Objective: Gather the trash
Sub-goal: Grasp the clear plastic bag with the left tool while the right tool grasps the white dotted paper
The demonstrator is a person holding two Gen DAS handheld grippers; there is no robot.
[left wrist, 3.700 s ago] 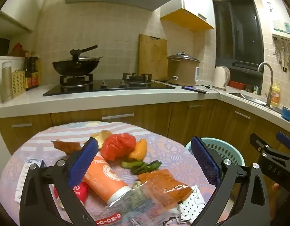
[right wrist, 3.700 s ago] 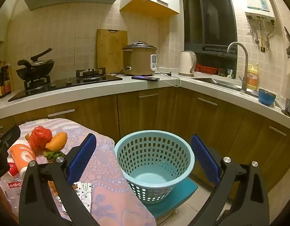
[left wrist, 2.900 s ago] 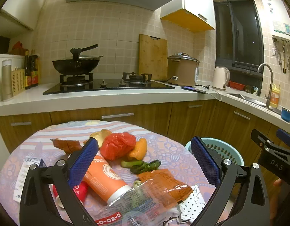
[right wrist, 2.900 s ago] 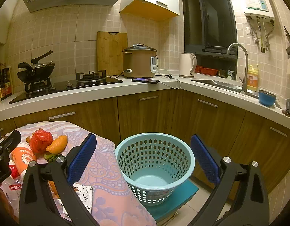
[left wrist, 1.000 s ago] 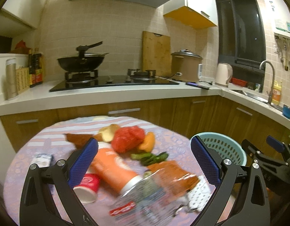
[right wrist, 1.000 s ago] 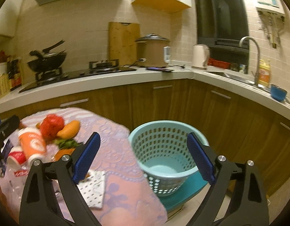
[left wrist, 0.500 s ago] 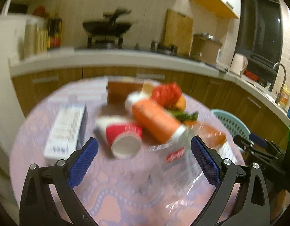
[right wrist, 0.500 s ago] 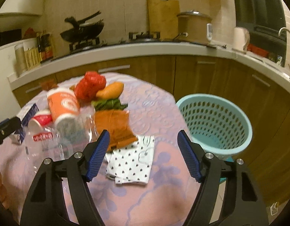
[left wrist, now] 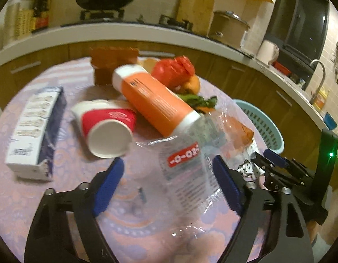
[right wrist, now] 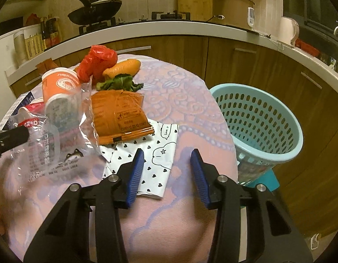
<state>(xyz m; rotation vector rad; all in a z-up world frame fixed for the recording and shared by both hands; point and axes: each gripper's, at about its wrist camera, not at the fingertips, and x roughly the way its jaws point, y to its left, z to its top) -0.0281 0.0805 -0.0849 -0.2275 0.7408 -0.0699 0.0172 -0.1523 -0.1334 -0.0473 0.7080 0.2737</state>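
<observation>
both hand-held grippers, left (left wrist: 166, 183) over clear wrapper (left wrist: 186, 164), right (right wrist: 168, 173) over patterned wrapper (right wrist: 155, 160), gape unladen.

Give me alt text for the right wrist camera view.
An open right gripper hovers over a white heart-print wrapper on a pink table, beside an orange packet, clear plastic bag and food scraps. A light blue basket stands to the right.

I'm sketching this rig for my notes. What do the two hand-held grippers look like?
Both look alike: the left hand-held gripper and right hand-held gripper have black angular frames with silver screw heads, and each finger carries a flat, ribbed blue pad. In the left wrist view, a green indicator light glows on a black upright part beside the right unit.
</observation>
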